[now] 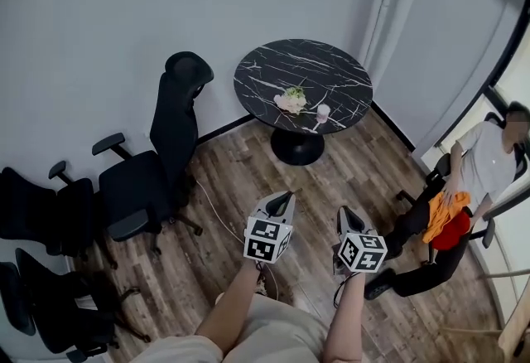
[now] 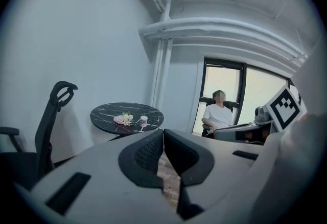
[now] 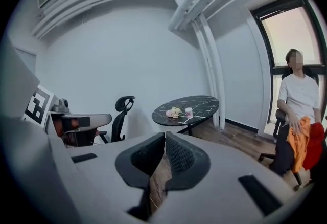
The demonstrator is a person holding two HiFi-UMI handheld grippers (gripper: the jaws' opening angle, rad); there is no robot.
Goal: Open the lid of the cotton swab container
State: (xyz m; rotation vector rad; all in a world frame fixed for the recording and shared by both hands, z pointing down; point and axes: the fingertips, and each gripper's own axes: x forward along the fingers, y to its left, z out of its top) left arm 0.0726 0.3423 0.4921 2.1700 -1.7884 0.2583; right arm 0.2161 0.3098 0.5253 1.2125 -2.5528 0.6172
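Note:
The cotton swab container (image 1: 323, 113) is a small pale pink tub with a white lid, standing on a round black marble table (image 1: 331, 71) across the room. It also shows far off in the left gripper view (image 2: 143, 121) and the right gripper view (image 3: 188, 112). My left gripper (image 1: 286, 200) and right gripper (image 1: 344, 212) hang side by side over the wooden floor, well short of the table. Both are shut with nothing between their jaws (image 2: 163, 133) (image 3: 165, 136).
A pink and white flower bunch (image 1: 291, 99) lies beside the container. Black office chairs (image 1: 157, 162) stand along the left wall. A seated person (image 1: 464, 187) in a white top with orange and red cloth is at the right, by the window.

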